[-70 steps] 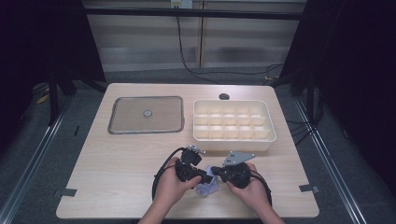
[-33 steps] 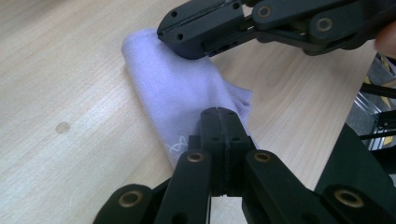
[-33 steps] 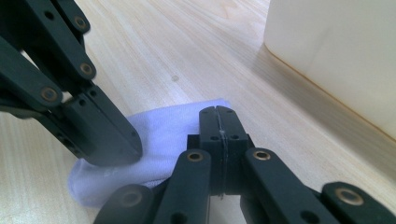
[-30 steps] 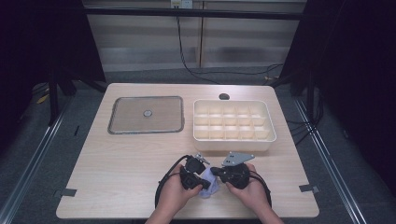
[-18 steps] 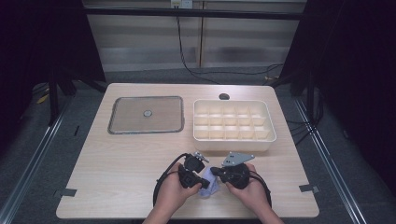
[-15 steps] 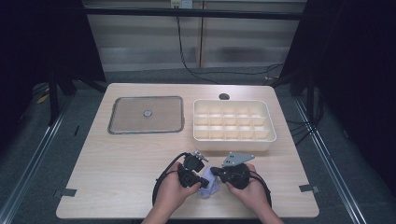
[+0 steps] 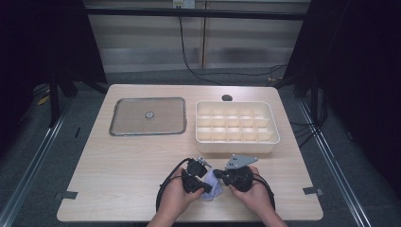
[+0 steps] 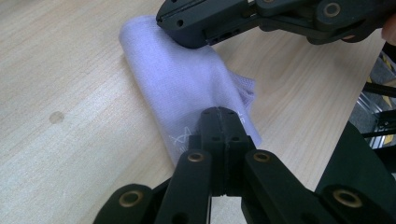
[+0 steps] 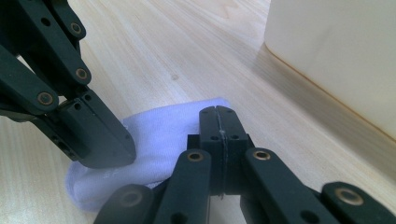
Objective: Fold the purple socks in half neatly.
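Left hand-held gripper [image 8: 218, 114] and right hand-held gripper [image 9: 218, 112], jaws fully closed, pressing tips onto folded lilac cloth [image 8: 187, 88] lying at near table [image 7: 118, 161] edge; divided tray [image 7: 236, 124] and flat lid [image 7: 147, 116] sitting beyond.

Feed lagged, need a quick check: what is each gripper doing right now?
Left gripper: jaws shut, tips pressed on the folded lilac cloth.
Right gripper: jaws shut, tips on the same cloth; a pinch cannot be told.
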A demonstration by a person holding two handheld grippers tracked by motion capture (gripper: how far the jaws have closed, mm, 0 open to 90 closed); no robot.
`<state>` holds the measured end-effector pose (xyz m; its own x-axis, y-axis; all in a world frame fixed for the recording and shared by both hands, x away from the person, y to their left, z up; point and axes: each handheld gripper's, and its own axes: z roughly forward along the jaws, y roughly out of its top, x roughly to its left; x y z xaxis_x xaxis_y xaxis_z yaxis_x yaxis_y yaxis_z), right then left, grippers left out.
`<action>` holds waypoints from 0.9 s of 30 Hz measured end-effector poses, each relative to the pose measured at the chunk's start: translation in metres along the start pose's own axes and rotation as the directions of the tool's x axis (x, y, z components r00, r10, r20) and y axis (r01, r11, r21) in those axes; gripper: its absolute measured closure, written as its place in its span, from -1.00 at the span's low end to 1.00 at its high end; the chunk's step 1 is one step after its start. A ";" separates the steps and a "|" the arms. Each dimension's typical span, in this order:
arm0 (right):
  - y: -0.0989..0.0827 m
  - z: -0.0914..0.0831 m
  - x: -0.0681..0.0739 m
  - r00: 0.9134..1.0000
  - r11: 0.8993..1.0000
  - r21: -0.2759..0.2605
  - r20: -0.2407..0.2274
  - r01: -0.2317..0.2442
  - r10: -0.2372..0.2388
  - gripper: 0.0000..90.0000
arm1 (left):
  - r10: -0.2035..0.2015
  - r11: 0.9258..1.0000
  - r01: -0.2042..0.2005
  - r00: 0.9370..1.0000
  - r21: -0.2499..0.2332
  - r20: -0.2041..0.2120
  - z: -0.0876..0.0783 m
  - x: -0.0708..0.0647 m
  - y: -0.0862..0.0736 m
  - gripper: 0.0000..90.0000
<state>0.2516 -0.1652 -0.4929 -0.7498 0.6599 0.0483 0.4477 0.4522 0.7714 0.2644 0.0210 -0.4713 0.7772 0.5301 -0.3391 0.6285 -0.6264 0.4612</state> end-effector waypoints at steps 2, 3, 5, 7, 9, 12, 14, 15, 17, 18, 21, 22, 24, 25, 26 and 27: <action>-0.001 0.001 0.000 1.000 1.000 -0.006 0.000 0.002 -0.002 1.00 | -0.001 1.000 0.001 1.000 -0.001 -0.008 0.000 -0.001 0.000 1.00; -0.001 0.001 0.000 1.000 1.000 -0.008 -0.001 0.002 -0.002 1.00 | -0.004 1.000 0.004 1.000 0.003 -0.002 0.000 0.000 0.000 1.00; -0.001 0.001 0.000 1.000 1.000 -0.010 -0.001 0.003 -0.003 1.00 | -0.021 1.000 0.021 1.000 0.008 0.010 -0.002 0.001 0.002 1.00; -0.001 0.001 0.000 1.000 1.000 -0.008 0.001 0.005 -0.005 1.00 | -0.017 1.000 0.017 1.000 0.012 0.015 -0.005 0.001 0.003 1.00; -0.001 0.001 0.000 1.000 1.000 -0.005 -0.001 0.009 -0.009 1.00 | -0.015 1.000 0.015 1.000 0.012 0.025 -0.007 0.000 0.004 1.00; -0.001 0.001 0.000 1.000 1.000 -0.008 -0.002 0.001 -0.001 1.00 | -0.015 1.000 0.015 1.000 0.000 0.026 -0.013 0.000 0.005 1.00; -0.001 0.001 0.000 1.000 1.000 -0.009 0.000 0.003 -0.003 1.00 | -0.023 1.000 0.023 1.000 0.000 0.021 -0.014 0.000 0.005 1.00; -0.001 0.001 0.000 1.000 1.000 -0.008 0.003 0.004 -0.004 1.00 | -0.018 1.000 0.017 1.000 0.003 0.017 -0.014 0.001 0.004 1.00; -0.001 0.000 0.000 1.000 1.000 -0.006 0.003 0.006 -0.006 1.00 | -0.010 1.000 0.010 1.000 0.016 0.014 -0.013 0.000 0.003 1.00; -0.001 0.000 0.000 1.000 1.000 -0.006 0.003 0.007 -0.007 1.00 | -0.012 1.000 0.011 1.000 0.011 0.017 -0.013 -0.001 0.003 1.00; -0.001 0.001 0.000 1.000 1.000 -0.009 0.002 0.004 -0.004 1.00 | -0.008 1.000 0.008 1.000 0.015 0.006 -0.012 -0.002 0.003 1.00; -0.001 0.001 0.000 1.000 1.000 -0.009 0.002 0.003 -0.003 1.00 | -0.006 1.000 0.006 1.000 0.023 0.008 -0.010 -0.002 0.003 1.00; -0.001 0.001 0.000 1.000 1.000 -0.009 0.002 0.003 -0.003 1.00 | 0.001 0.999 -0.002 1.000 0.032 0.012 -0.006 -0.002 0.002 1.00; -0.001 0.000 0.000 1.000 1.000 -0.009 0.001 0.004 -0.004 1.00 | -0.002 1.000 0.001 1.000 0.031 0.013 -0.005 -0.002 0.002 1.00; -0.002 0.000 0.000 1.000 1.000 -0.009 0.001 0.004 -0.004 1.00 | 0.000 1.000 0.000 1.000 0.031 0.011 -0.004 -0.002 0.001 1.00; -0.002 0.000 0.000 1.000 1.000 -0.011 0.002 0.002 -0.002 1.00 | 0.000 1.000 0.000 1.000 0.030 0.011 -0.004 -0.003 0.001 1.00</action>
<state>0.2509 -0.1655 -0.4943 -0.7495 0.6605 0.0453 0.4407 0.4467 0.7786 0.2629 0.0210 -0.4669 0.7773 0.5239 -0.3484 0.6291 -0.6434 0.4362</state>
